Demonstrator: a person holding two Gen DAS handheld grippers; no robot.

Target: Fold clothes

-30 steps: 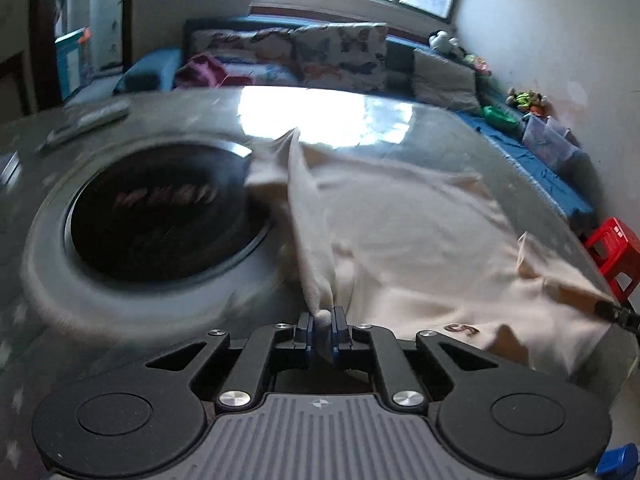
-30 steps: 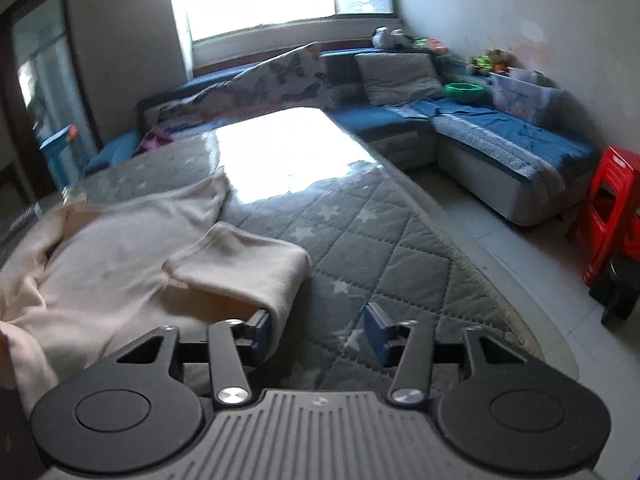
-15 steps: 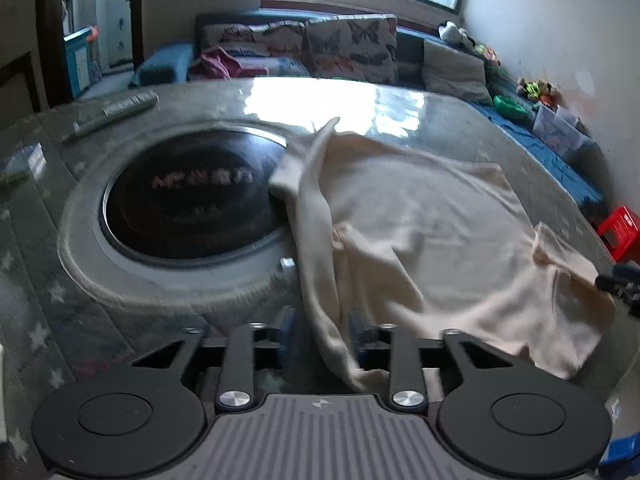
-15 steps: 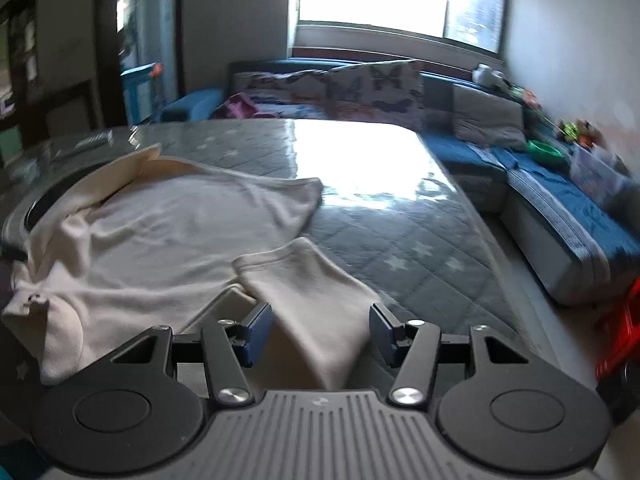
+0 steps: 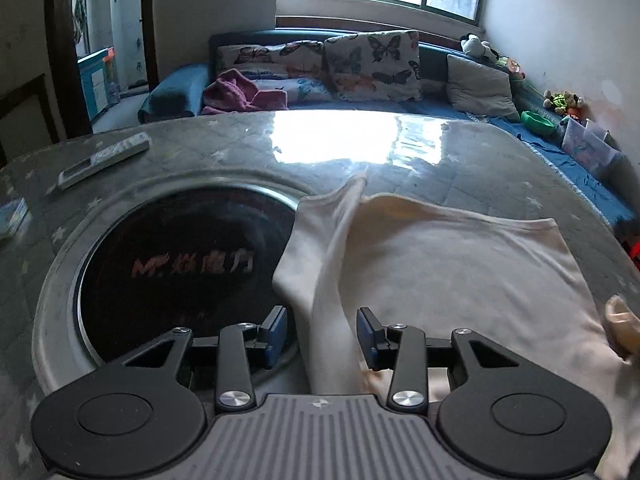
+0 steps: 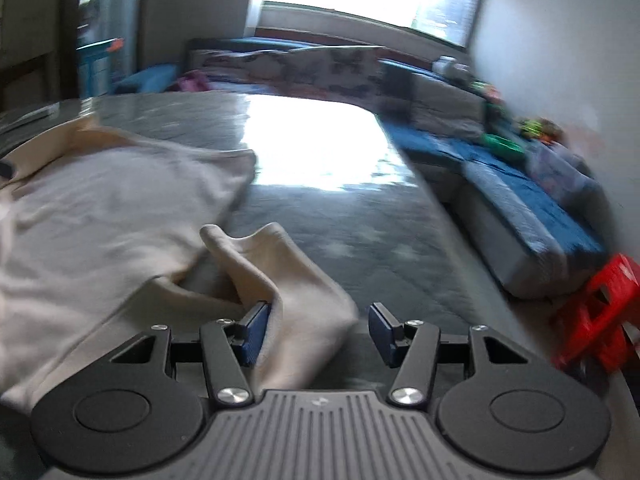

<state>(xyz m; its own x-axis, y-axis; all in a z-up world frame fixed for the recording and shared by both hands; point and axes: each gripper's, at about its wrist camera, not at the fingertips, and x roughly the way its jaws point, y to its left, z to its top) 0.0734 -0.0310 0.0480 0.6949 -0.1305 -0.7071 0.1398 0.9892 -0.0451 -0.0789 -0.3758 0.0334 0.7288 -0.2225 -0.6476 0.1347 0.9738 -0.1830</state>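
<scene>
Gaping left tool [image 5: 322, 334], right tool [image 6: 316, 330] straddle cream garment [image 5: 440, 264] sleeves; right view blurred.

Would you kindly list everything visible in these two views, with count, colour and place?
Garment: one, cream, spread on the table, a sleeve lying between each gripper's open jaws.
Table: one, grey starred cover under a glossy sheet.
Hotplate: one, black, round, set in the table, left of the garment.
Remote: one, grey, far left of the table.
Sofa: one, blue, along the back and right walls.
Cushions: several, butterfly print or grey, on the sofa.
Stool: one, red, on the floor at right.
Left gripper: open.
Right gripper: open.
</scene>
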